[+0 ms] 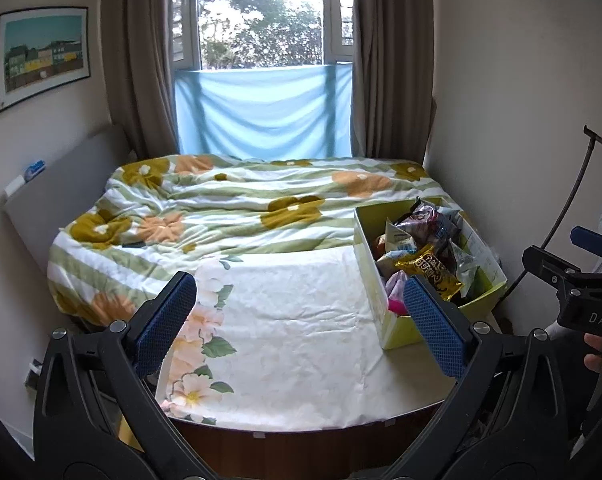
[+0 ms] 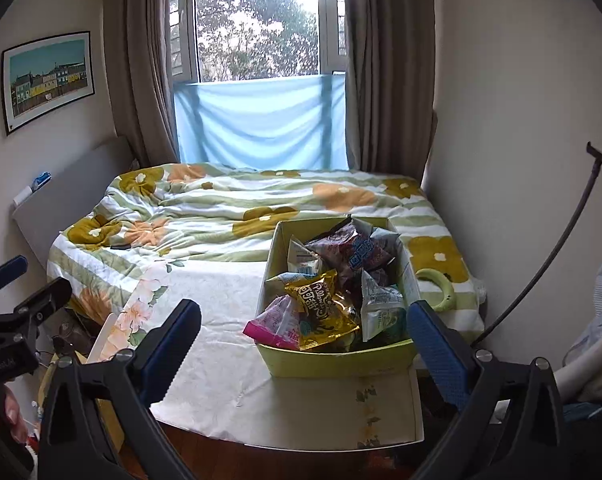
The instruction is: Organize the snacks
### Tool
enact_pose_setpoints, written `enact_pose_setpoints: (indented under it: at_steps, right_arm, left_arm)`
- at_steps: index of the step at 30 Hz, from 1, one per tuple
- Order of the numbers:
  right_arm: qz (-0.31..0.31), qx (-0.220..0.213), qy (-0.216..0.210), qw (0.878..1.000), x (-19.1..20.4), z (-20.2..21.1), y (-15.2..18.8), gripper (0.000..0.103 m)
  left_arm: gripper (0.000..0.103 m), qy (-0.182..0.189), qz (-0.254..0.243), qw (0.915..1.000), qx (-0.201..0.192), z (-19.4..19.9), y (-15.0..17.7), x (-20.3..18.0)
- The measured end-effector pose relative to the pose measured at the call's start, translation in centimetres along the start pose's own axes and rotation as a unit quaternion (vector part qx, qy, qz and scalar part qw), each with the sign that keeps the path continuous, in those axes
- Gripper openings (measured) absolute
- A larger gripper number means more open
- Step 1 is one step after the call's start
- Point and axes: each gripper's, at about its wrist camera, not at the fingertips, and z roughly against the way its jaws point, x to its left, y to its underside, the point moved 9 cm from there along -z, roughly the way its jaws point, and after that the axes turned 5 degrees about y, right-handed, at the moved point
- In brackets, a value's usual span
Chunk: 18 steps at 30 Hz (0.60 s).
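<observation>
Yellow-green cardboard box (image 2: 333, 360) heaped with light, crinkly, slippery snack packets (image 2: 321, 312), standing on white flowered cloth (image 1: 293, 320) at bed foot; best pinched by sealed edges; left hand-held gripper (image 1: 301, 320) and right hand-held gripper (image 2: 305, 344) both spread wide, empty.

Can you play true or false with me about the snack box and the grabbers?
1. The box is full of snack packets. True.
2. The left gripper is holding a snack. False: its fingers are open with nothing between them.
3. The box sits on a white flowered cloth. True.
4. The gold packet lies on the floor. False: it is in the box.
5. The right gripper is squeezed shut. False: it is open.
</observation>
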Motion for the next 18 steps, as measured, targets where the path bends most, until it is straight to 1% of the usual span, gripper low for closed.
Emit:
enact_pose_setpoints:
  at_steps: [7, 18]
  right_arm:
    - [-0.006, -0.014, 0.005, 1.000, 0.5, 1.4, 0.2, 0.102]
    - [-0.010, -0.018, 0.006, 1.000, 0.8, 1.7, -0.1, 0.102]
  left_arm:
    - [0.103, 0.002, 0.003, 0.9999, -0.011, 1.4, 0.1, 0.6]
    - [0.103, 0.004, -0.001, 1.0000, -0.009, 1.0, 0.2, 0.5]
